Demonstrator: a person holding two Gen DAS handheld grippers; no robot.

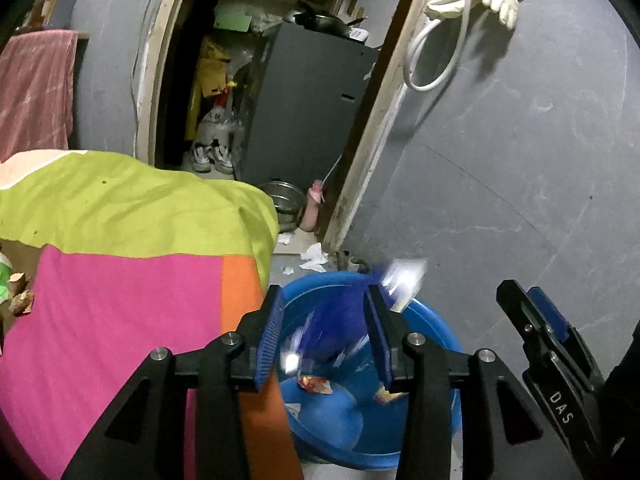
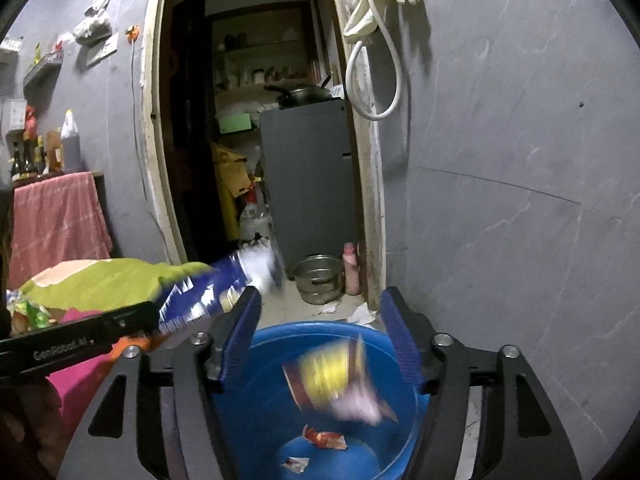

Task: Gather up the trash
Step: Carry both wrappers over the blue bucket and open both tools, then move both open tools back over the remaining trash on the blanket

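A blue plastic tub [image 1: 432,320] [image 2: 280,336] stands on the floor by the bed corner, with small red wrappers [image 1: 314,385] [image 2: 325,438] on its bottom. My left gripper [image 1: 322,332] is open above the tub. A blurred blue-and-white snack bag [image 1: 352,308] [image 2: 216,292] hangs between its fingers, seemingly loose. My right gripper [image 2: 320,340] is open over the tub. A blurred yellow-and-red wrapper [image 2: 328,380] is in mid-air just below it, over the tub. The right gripper also shows in the left wrist view [image 1: 532,320].
A bed with green, pink and orange cover [image 1: 132,280] is left of the tub. White paper scraps [image 1: 316,256] lie on the floor by a doorway. A metal pot [image 2: 320,276] and grey cabinet [image 2: 308,176] stand beyond. The grey wall [image 2: 500,200] is on the right.
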